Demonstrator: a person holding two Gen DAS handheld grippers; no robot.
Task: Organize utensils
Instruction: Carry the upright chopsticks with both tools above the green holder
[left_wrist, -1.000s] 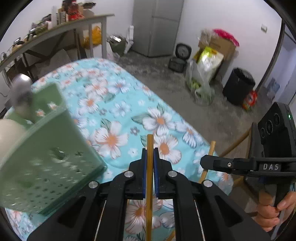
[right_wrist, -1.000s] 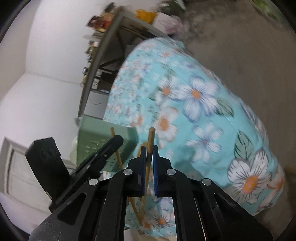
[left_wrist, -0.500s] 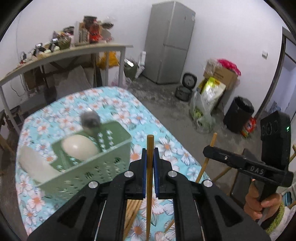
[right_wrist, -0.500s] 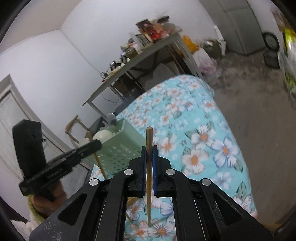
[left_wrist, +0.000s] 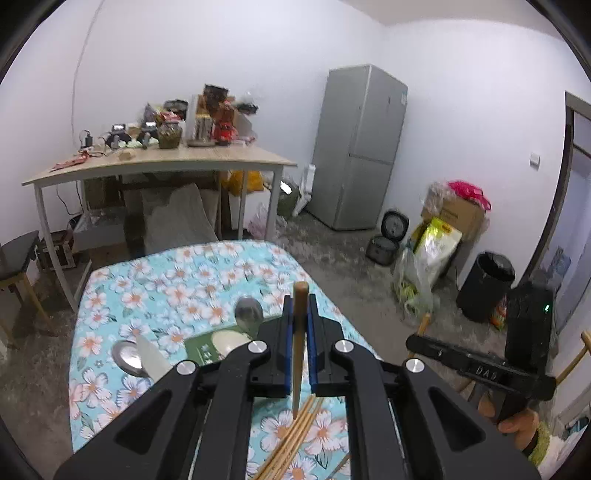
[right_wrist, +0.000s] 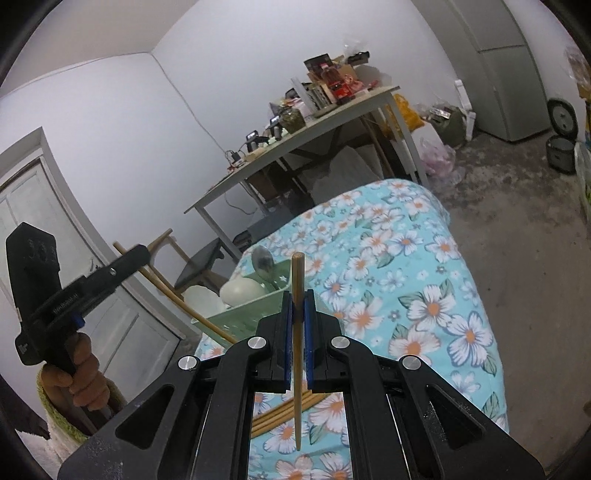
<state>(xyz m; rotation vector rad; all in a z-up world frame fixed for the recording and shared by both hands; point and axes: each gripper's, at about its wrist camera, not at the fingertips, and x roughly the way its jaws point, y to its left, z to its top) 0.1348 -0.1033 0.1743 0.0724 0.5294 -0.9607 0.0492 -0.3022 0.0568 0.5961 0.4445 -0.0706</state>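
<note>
Chopsticks: you held one wooden chopstick (left_wrist: 300, 343) in your left gripper (left_wrist: 299, 332) and another chopstick (right_wrist: 297, 332) in your right gripper (right_wrist: 297, 321).
Tongs: both pairs of jaws were pinched narrow on their sticks.
Long axis: each stick ran 12 to 6 o'clock in its own wrist view, thick end at 12, tip hanging above the floral tablecloth (left_wrist: 177, 284).
Caddy: the green utensil basket (right_wrist: 255, 306) lay at about 11 o'clock from your right gripper, near, with spoons standing in it.
Nearer hand: I judged your left nearer the basket.
Loose sticks: more chopsticks (left_wrist: 291, 439) lay beneath, at 6 o'clock.
</note>
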